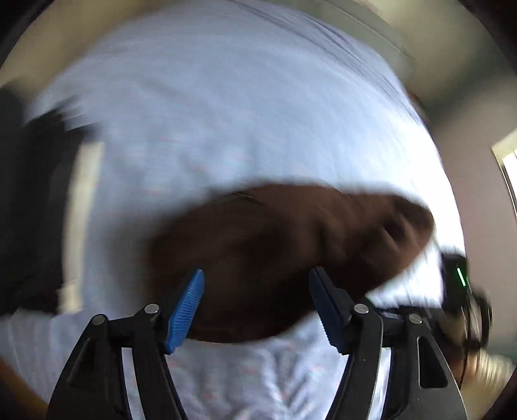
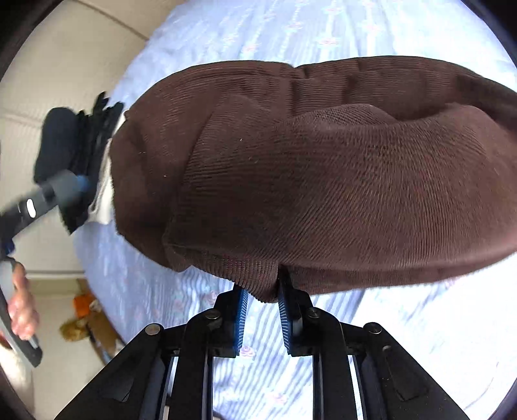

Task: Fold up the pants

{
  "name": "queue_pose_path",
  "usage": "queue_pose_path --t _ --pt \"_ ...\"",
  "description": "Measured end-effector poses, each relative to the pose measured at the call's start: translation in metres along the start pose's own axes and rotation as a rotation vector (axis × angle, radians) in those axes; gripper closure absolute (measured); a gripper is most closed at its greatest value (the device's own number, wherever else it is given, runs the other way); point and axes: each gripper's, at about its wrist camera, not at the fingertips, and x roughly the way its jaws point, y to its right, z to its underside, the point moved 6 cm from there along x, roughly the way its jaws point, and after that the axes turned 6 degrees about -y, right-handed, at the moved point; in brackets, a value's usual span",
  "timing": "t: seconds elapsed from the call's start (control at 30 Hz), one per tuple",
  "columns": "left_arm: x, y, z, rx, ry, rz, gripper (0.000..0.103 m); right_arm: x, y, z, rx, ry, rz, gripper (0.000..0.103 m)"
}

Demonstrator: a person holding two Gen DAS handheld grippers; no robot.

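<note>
- Here the brown ribbed pants (image 2: 323, 181) lie bunched in a thick fold on the bed (image 2: 290, 26), which wears a pale blue striped sheet with small pink flowers.
- The right gripper (image 2: 262, 292) points steeply down at the near edge of the bundle; its two blue pads (image 2: 240, 320) stand close together with a lip of the brown hem pinched between their tips.
- The fabric held there is only the lowest fold of the hem; the bulk of the pants swells away above the jaws, toward the far side of the bed.
- In the left wrist view, which is heavily blurred, the left gripper (image 1: 257, 274) has its jaws set wide apart, blue pads (image 1: 185, 310) clear of any cloth.
- The pants (image 1: 274, 252) show there as a dark brown mass just beyond and between those open fingertips; whether the tips touch the cloth cannot be told through the blur.
- From the right wrist view the left gripper (image 2: 69, 190) appears at the left edge of the bed, beside the end of the bundle, with a hand (image 2: 21, 307) on its grip.
- A stack of dark clothes (image 2: 77, 142) with something white under it sits at that same left edge, against the end of the pants.
</note>
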Motion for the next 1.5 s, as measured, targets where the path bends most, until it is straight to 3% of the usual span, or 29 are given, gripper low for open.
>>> queue_pose_path --t 0.07,0.13,0.23,0.43,0.47,0.5,0.6,0.63,0.7,0.8,0.93,0.97,1.03,1.1,1.17,1.3,1.4,1.5 --pt "-0.005 -0.051 -0.009 -0.140 0.027 -0.027 0.034 -0.002 -0.004 0.003 0.045 0.026 0.030 0.082" --pt "0.003 -0.072 -0.012 -0.147 0.008 -0.054 0.034 -0.002 -0.006 0.005 0.083 0.039 0.073 0.083" --pt "0.031 -0.068 -0.013 -0.082 -0.057 -0.017 0.034 0.002 -0.018 0.005 0.064 0.049 0.147 0.083" --pt "0.089 -0.071 -0.014 -0.168 -0.166 0.023 0.034 0.010 -0.017 0.004 0.101 0.013 0.136 0.084" --pt "0.093 -0.069 -0.013 -0.177 -0.173 0.036 0.043 0.010 -0.017 0.006 0.108 0.016 0.133 0.085" --pt "0.092 -0.067 -0.012 -0.193 -0.163 0.042 0.061 0.010 -0.016 0.008 0.120 0.022 0.126 0.085" --pt "0.076 -0.064 -0.016 -0.187 -0.102 -0.030 0.074 0.006 -0.006 0.015 0.148 0.021 0.110 0.089" --pt "0.063 -0.062 -0.018 -0.171 -0.066 -0.087 0.074 0.008 -0.007 0.019 0.158 0.015 0.101 0.099" --pt "0.047 -0.061 -0.025 -0.142 -0.017 -0.143 0.074 0.018 -0.009 0.031 0.182 -0.032 0.067 0.101" --pt "0.050 -0.062 -0.031 -0.060 -0.016 -0.233 0.074 0.029 -0.012 0.043 0.177 -0.061 0.078 0.101" --pt "0.073 -0.073 -0.024 -0.075 -0.098 -0.287 0.070 0.016 -0.013 0.044 0.208 -0.028 0.074 0.100" --pt "0.073 -0.073 -0.023 -0.061 -0.096 -0.312 0.064 0.010 -0.012 0.044 0.212 -0.016 0.089 0.098" --pt "0.061 -0.068 -0.023 -0.029 -0.064 -0.403 0.047 -0.008 -0.007 0.043 0.229 0.012 0.138 0.083" --pt "0.040 -0.060 -0.023 0.006 -0.007 -0.436 0.040 -0.035 0.002 0.045 0.258 0.083 0.163 0.050" --pt "0.010 -0.044 -0.019 0.081 0.068 -0.450 0.033 -0.063 0.013 0.046 0.281 0.150 0.186 0.048" --pt "-0.024 0.005 -0.001 0.228 0.135 -0.360 0.032 -0.129 0.052 0.043 0.286 0.309 0.270 0.048" --pt "-0.030 0.049 0.019 0.294 0.139 -0.245 0.032 -0.173 0.098 0.029 0.314 0.405 0.317 0.047" --pt "-0.021 0.096 0.050 0.317 0.130 -0.160 0.033 -0.191 0.134 0.011 0.320 0.431 0.326 0.047"
